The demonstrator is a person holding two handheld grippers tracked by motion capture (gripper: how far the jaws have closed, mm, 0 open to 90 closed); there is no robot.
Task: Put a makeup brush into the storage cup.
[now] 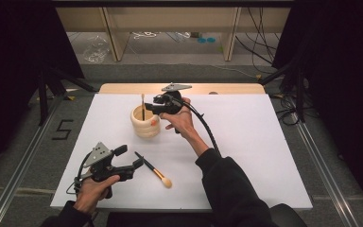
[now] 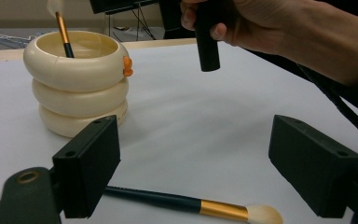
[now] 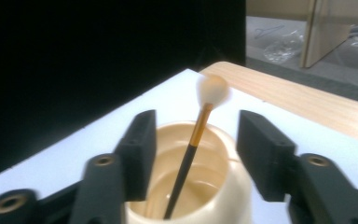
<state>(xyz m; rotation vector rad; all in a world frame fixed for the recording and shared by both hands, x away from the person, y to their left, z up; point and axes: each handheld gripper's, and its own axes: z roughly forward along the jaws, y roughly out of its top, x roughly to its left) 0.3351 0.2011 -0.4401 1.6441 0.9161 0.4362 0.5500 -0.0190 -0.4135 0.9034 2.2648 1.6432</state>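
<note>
Your left tool (image 1: 128, 161) is hanging open over the makeup brush (image 1: 154, 170) lying near the desk's front edge. It is looking light, thin and stiff; pinch its dark handle. Your right tool (image 3: 193, 154) is standing open around the brush in the cup (image 3: 186, 161).

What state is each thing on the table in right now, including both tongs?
Cream ribbed ring-stacked holder cup: upright, holding one brush.
Black-and-gold makeup brush in the cup: leaning, bristles up, released.
Second black-handled gold-ferruled makeup brush: lying flat on the white board.
Left tongs: open, jaws astride the lying brush's handle.
Right tongs: open above the cup.
</note>
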